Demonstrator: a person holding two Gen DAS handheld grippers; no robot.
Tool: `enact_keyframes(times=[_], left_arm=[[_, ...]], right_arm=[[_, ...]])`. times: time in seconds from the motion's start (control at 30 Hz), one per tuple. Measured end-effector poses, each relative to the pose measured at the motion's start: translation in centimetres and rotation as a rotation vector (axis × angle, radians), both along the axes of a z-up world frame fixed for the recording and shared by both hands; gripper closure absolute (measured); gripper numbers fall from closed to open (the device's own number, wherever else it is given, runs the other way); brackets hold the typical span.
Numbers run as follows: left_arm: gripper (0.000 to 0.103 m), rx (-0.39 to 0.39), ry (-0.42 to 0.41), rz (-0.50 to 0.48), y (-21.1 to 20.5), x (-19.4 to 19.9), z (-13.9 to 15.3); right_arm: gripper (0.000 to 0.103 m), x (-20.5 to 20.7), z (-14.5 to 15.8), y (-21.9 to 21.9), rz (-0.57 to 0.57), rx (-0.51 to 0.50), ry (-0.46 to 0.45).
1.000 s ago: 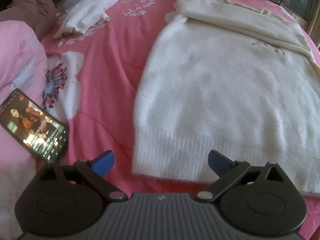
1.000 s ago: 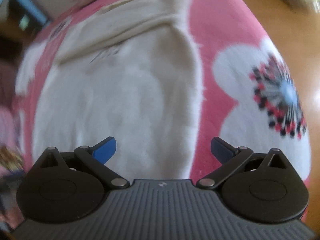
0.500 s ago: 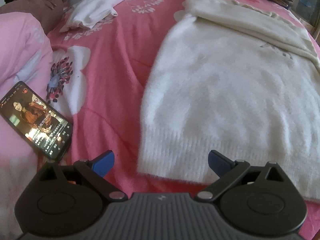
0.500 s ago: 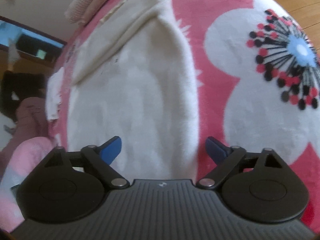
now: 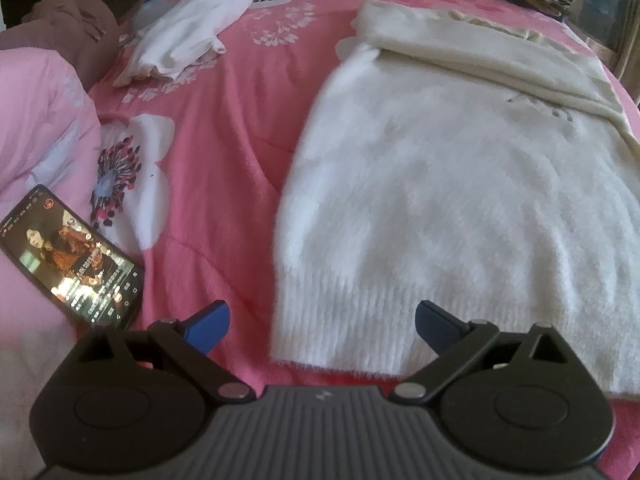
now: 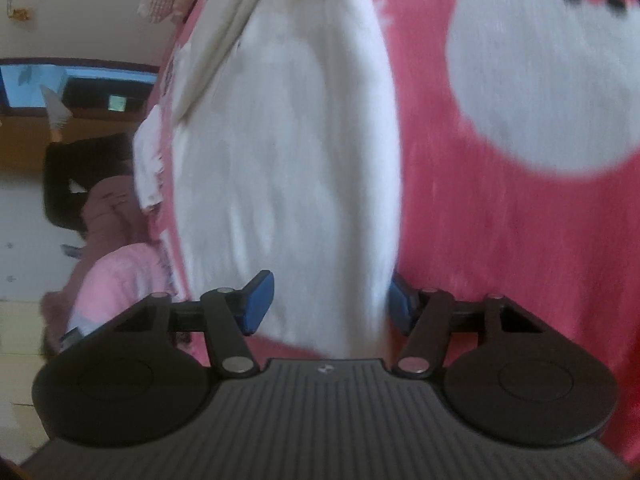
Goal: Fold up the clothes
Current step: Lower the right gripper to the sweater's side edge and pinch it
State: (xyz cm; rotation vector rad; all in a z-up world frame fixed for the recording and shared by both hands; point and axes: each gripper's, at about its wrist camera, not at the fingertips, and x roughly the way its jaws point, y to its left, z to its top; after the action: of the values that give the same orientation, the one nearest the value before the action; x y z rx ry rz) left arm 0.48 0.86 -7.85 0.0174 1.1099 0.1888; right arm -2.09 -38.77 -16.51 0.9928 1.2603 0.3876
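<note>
**Sleeves in, bottom fold just starting**

We see the white sweater [image 5: 460,200] flat on the pink bed [image 5: 224,128], sleeves already folded across its far end. Our right tool [image 6: 328,300] is closing around its near hem corner; our left tool [image 5: 322,322] hovers released above the hem's other corner. Body folds remain.

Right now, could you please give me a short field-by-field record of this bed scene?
surface: pink floral bedspread
main garment: white fuzzy sweater, flat, sleeve folded across its top
other garment: white cloth, far left
phone: phone, screen lit, at left edge
left gripper: left gripper open above sweater hem
right gripper: right gripper closing around sweater edge, not yet clamped
</note>
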Motion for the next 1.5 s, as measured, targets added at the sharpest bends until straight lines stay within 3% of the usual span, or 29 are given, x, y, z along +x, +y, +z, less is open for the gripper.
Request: enact_keyframes(times=[0.2, 0.33, 0.6, 0.67, 0.97, 1.13, 1.5], left_arm=[[0.008, -0.046, -0.035, 0.013, 1.6, 0.5, 0.3], [0.010, -0.117, -0.056, 0.034, 3.9, 1.3, 0.4], [0.029, -0.276, 0.028, 0.011, 6.7, 3.1, -1.6], [0.040, -0.329, 0.050, 0.023, 7.3, 3.3, -2.5], [0.059, -0.450, 0.046, 0.033, 9.8, 3.4, -3.7], [0.059, -0.505, 0.083, -0.004, 10.5, 2.6, -4.3], [0.059, -0.602, 0.143, -0.191, 10.1, 1.0, -5.5]], right_arm=[[0.075, -0.7, -0.6, 1.5, 0.073, 0.025, 0.042], [0.084, -0.6, -0.7, 1.6, 0.093, 0.013, 0.048], [0.086, -0.7, -0.9, 1.3, 0.107, -0.006, 0.057], [0.086, -0.6, -0.9, 1.4, 0.111, -0.012, 0.058], [0.085, -0.5, -1.0, 1.6, 0.113, -0.019, 0.060], [0.085, -0.5, -1.1, 1.7, 0.110, -0.020, 0.061], [0.085, -0.5, -1.2, 1.7, 0.112, -0.022, 0.055]])
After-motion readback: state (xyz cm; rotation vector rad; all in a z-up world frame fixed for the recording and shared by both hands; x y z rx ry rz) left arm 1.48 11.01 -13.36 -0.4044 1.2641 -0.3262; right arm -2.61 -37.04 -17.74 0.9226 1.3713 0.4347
